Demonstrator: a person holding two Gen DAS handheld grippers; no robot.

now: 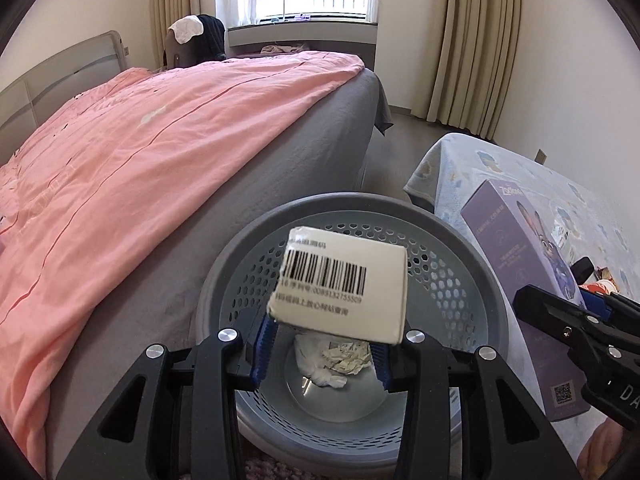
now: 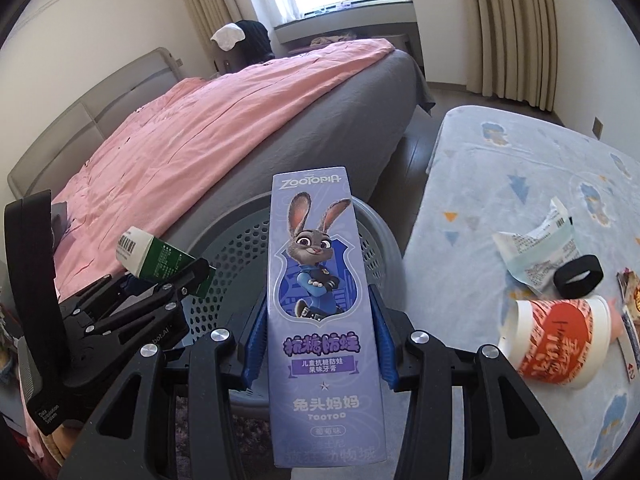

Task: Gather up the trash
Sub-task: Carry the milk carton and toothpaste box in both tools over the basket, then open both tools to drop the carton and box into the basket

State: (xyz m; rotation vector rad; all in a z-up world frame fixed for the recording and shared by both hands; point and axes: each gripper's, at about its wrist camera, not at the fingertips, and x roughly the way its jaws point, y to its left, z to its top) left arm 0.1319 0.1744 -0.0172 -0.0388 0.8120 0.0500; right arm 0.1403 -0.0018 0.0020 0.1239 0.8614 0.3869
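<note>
Both my claws are holding cartons over the grey perforated bin (image 1: 472, 240) beside the bed (image 1: 160, 152).

My left claw (image 1: 320, 364) is pinching a small white-and-green barcode box (image 1: 344, 284) right above the bin's mouth, where crumpled paper (image 1: 340, 360) is lying at the bottom. My right claw (image 2: 318, 344) is pinching a tall purple toothpaste carton (image 2: 316, 280) upright at the bin's rim. A paper cup (image 2: 560, 344), a wrapper (image 2: 536, 248) and a black band (image 2: 578, 280) are lying on the blue-clothed desk (image 2: 500, 160) to the right.
</note>
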